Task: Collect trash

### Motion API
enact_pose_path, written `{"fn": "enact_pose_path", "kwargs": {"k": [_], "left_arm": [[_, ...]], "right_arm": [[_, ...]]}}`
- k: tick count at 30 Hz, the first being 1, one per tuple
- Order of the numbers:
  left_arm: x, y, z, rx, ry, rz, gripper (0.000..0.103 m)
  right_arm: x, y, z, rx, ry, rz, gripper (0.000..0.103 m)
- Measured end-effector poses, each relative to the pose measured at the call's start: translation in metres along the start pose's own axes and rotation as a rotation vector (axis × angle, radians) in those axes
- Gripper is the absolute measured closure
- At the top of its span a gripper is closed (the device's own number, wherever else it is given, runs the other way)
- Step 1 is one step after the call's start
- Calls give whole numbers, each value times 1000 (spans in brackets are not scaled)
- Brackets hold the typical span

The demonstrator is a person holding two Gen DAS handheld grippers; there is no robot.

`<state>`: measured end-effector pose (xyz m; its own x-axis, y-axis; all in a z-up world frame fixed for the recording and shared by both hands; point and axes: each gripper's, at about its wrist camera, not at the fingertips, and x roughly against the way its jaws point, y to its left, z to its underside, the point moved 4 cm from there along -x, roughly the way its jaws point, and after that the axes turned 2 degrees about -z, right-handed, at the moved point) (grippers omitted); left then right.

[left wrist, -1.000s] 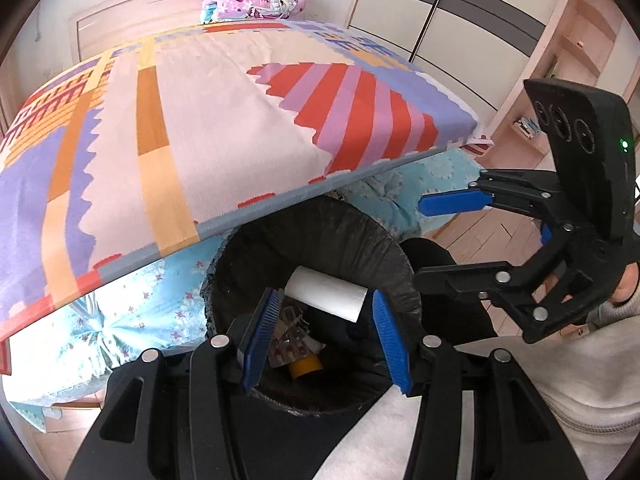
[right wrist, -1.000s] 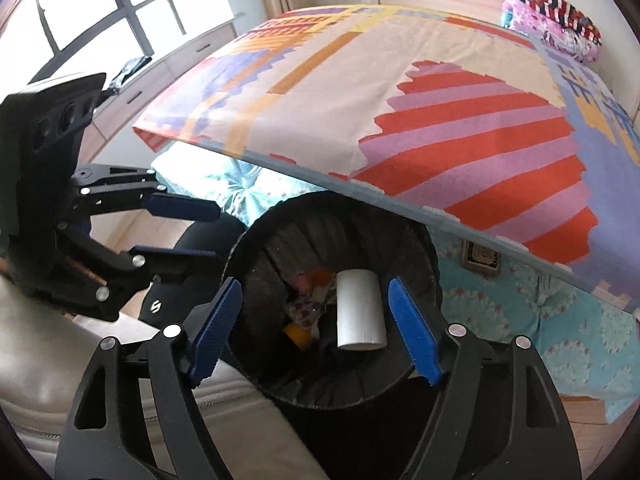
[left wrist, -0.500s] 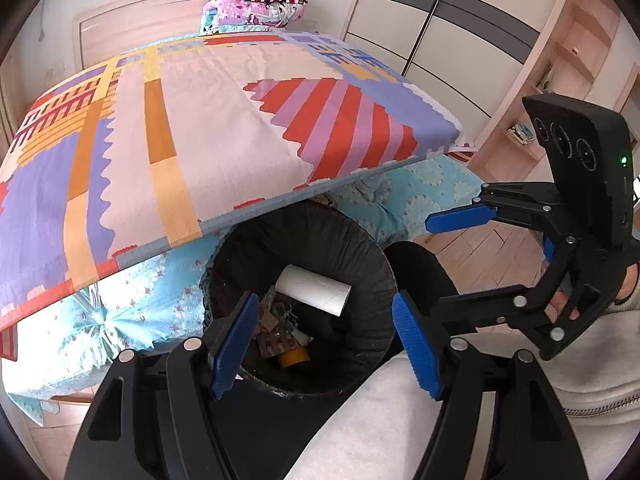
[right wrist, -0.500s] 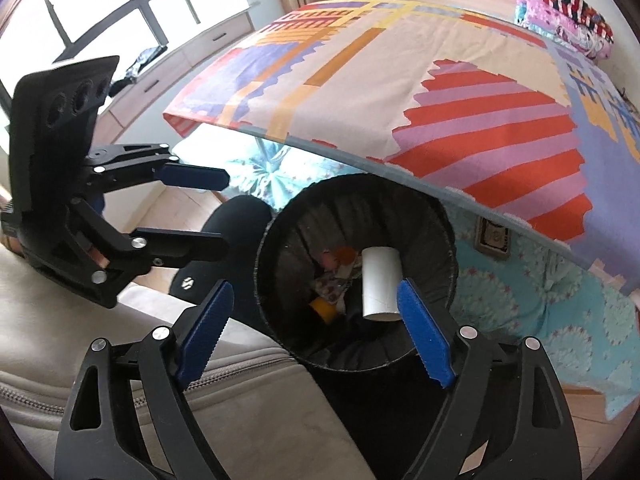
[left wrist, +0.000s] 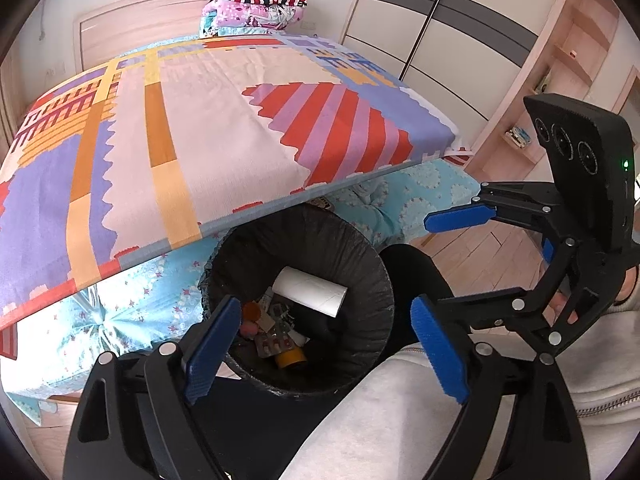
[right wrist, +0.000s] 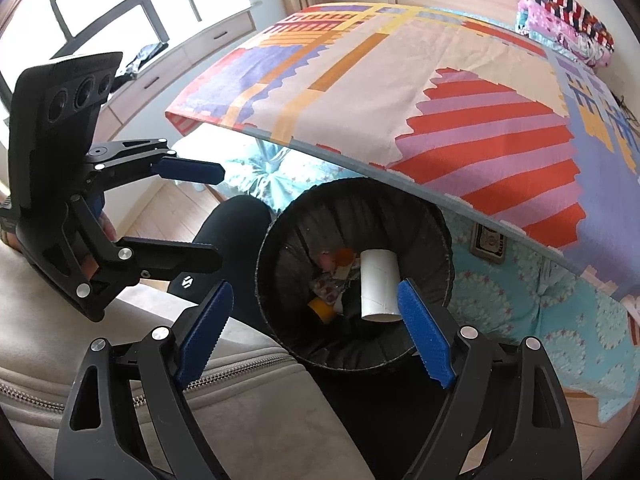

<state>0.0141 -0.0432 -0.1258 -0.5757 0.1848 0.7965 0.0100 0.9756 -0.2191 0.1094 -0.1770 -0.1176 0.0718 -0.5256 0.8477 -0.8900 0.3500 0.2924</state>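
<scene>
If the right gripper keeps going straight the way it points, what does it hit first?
Probably the white cardboard tube in the black-lined trash bin; the open right gripper holds nothing, and depth is uncertain.

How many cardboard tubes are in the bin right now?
1. A single white cardboard tube lies on top of the other trash inside the black bin, toward the bed side. More could be buried underneath.

A bedroom in a home.
A large bed (left wrist: 224,132) with a bright patterned cover fills the room, folded bedding (left wrist: 256,6) stacked at its far end by the headboard (left wrist: 132,28). A sliding wardrobe (left wrist: 436,28) and wooden shelves (left wrist: 560,64) line the right wall, a window (right wrist: 120,8) with low drawers (right wrist: 160,76) the left; a lined bin (left wrist: 372,264) stands on the wood floor (left wrist: 488,248).
</scene>
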Motion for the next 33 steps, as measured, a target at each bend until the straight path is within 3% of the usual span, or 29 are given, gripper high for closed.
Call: {"fn": "enact_pose_path", "kwargs": {"k": [33], "left_arm": [[0,-9,-1,-25,-11,-3,19]], "right_arm": [[4,1,-1,14,-10,12,19]]}}
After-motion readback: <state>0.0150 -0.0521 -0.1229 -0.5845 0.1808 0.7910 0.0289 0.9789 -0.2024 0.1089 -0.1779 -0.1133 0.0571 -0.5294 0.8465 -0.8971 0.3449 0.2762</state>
